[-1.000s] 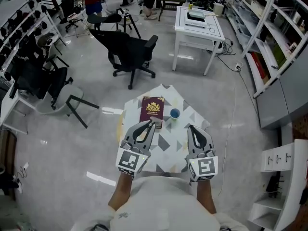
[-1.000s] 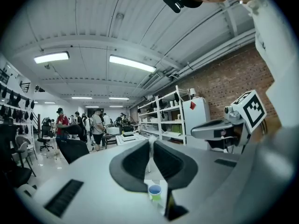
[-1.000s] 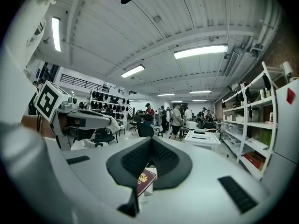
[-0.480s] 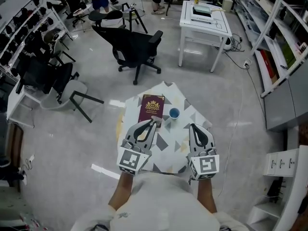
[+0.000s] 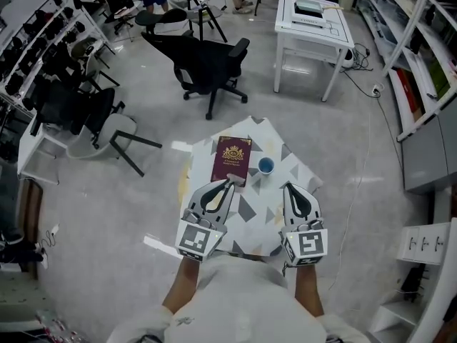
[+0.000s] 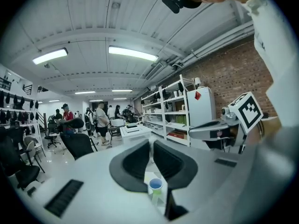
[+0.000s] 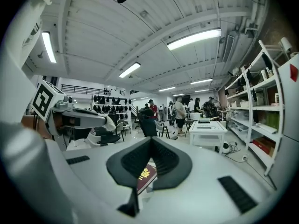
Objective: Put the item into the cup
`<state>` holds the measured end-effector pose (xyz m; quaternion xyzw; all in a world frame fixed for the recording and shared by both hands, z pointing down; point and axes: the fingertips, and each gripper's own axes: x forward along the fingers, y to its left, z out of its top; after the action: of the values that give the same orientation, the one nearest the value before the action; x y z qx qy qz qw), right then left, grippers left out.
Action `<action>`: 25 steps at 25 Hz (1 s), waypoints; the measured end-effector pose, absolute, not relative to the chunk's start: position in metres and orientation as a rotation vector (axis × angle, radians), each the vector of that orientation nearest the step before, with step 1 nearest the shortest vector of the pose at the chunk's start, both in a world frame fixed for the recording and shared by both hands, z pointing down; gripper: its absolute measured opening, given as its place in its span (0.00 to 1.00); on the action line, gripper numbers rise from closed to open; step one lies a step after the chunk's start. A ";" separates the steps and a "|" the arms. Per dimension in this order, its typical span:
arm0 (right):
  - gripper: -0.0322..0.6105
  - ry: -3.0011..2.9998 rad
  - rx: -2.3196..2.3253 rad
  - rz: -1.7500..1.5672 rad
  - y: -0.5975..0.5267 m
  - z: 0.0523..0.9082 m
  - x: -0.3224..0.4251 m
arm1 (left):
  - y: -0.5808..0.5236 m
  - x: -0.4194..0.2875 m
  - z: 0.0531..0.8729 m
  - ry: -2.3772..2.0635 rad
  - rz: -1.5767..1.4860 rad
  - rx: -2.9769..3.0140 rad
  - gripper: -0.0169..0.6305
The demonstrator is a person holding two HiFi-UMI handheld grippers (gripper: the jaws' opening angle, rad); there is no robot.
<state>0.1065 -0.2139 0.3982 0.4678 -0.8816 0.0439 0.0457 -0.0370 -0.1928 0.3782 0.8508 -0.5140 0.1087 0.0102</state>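
Head view, left to right: black office chairs (image 5: 68, 109) at 9–10 o'clock on the grey floor; another black chair (image 5: 207, 63) at 11 o'clock; small table (image 5: 250, 214) with a grey, white and yellow triangle-pattern cloth at centre, person standing at its 6 o'clock edge. Left gripper (image 5: 227, 185) over the table's near-left part, marker cube towards the person, tips at 12 o'clock; jaws narrow, closed on a small pale item (image 5: 230, 182) that pokes out at the tips; what the item is, can't tell. Left gripper view confirms: left gripper (image 6: 151, 146) pads nearly together, thin light slit between them, pale bit of the item (image 6: 151, 141) at the tips. Maroon book (image 5: 231, 159) with a gold crest lies flat at 12 o'clock from those tips; the tips overlap its near edge in view; contact can't be told. Blue cup (image 5: 265, 166) stands upright just right of the book, at 1–2 o'clock from the left tips, apart from the item; same cup (image 6: 155, 185) shows low in the gap behind the left pads. Right gripper (image 5: 288, 187) at the table's near-right, cup at 11 o'clock from it; right gripper (image 7: 151, 140) pads pressed together, nothing between; book (image 7: 145, 176) visible through the gap below. White table (image 5: 314, 20) at 1 o'clock; shelving (image 5: 421, 70) along the right wall.
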 end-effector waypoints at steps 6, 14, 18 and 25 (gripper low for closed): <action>0.06 -2.639 1.466 0.139 -0.216 0.401 0.107 | -0.206 -0.037 0.383 -1.549 0.312 2.678 0.08; 0.06 -2.518 1.549 0.146 -0.230 0.411 0.100 | -0.232 -0.041 0.391 -1.426 0.325 2.766 0.08; 0.06 -2.452 1.574 0.171 -0.232 0.422 0.093 | -0.244 -0.052 0.400 -1.368 0.309 2.771 0.08; 0.06 -2.341 1.603 0.183 -0.235 0.436 0.077 | -0.263 -0.068 0.420 -1.268 0.287 2.786 0.08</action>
<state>0.0765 -0.2354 0.4359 0.5574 -0.8144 0.0637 0.1486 -0.0677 -0.2627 0.4195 0.9056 -0.4124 0.0931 0.0336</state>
